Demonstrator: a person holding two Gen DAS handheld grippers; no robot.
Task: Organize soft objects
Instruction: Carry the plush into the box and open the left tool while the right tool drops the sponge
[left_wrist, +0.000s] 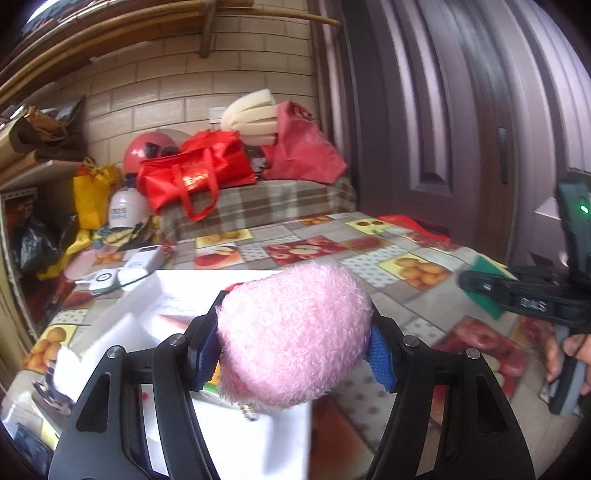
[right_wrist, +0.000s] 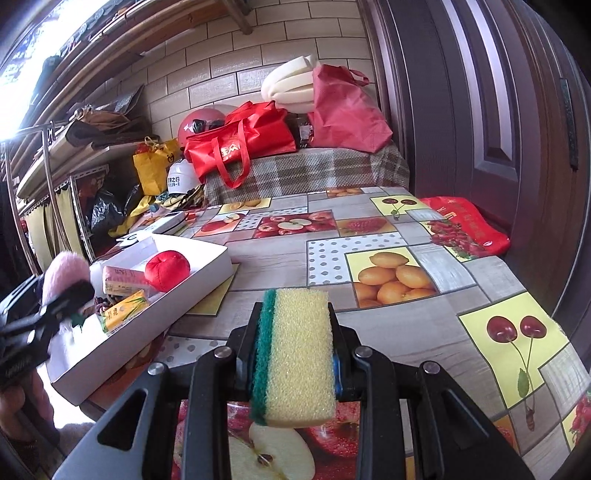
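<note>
Pink plush (left_wrist: 293, 336) hides most of the white box (left_wrist: 125, 314) behind it.

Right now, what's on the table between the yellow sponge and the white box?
Nothing, just bare fruit-print tablecloth. The right wrist view shows it: the sponge sits clamped in the right gripper, and the white box lies off to its left.

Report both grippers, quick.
Left gripper: closed on the pink plush.
Right gripper: closed on the sponge.
</note>
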